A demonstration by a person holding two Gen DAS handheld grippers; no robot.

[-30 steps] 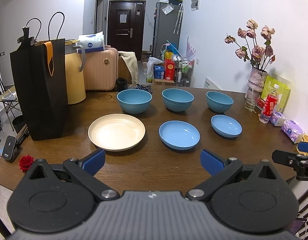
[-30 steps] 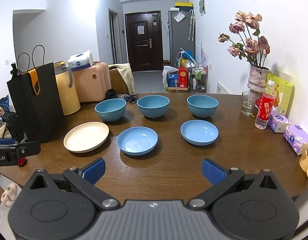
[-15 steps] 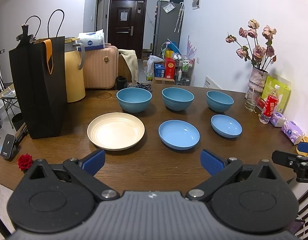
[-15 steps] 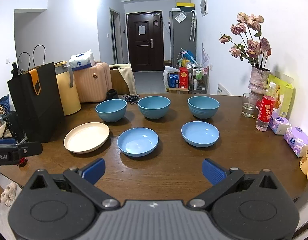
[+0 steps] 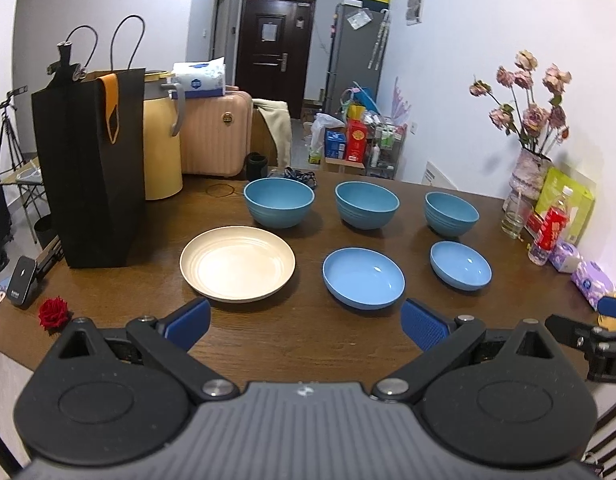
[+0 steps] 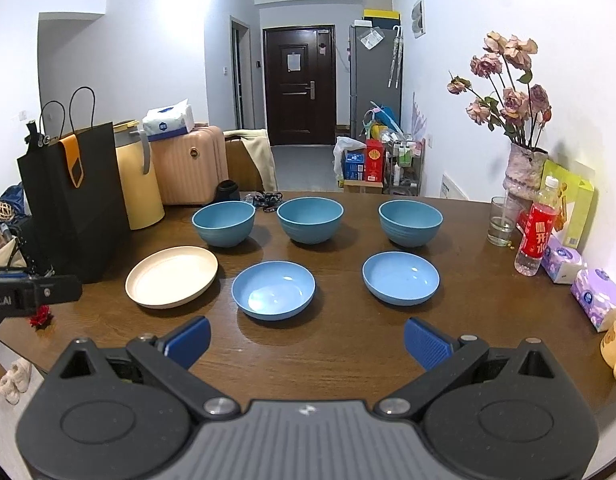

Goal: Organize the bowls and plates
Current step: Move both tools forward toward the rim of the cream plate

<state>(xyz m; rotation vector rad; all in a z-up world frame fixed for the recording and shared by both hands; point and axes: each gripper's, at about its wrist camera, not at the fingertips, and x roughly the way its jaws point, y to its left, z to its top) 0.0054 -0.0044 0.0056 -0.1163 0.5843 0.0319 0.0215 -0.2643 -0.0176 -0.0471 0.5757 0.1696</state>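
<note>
- The left tool [image 5: 303, 322] is spread wide and empty, above the near edge of the tabletop [image 5: 308, 344].
- The right tool [image 6: 305, 338] is likewise spread and empty.
- Just beyond them sits a front row: a cream plate [image 5: 237, 263], then two shallow blue plates [image 5: 364, 277] [image 5: 460, 265], each apart.
- Behind stand three deep blue bowls [image 5: 278, 202] [image 5: 366, 204] [image 5: 451, 214], also in a row.
- A black paper bag [image 5: 91, 168] stands at the left.

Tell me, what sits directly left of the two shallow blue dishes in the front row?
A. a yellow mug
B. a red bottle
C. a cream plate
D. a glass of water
C: the cream plate lies in the front row, left of the two shallow blue dishes.
</note>
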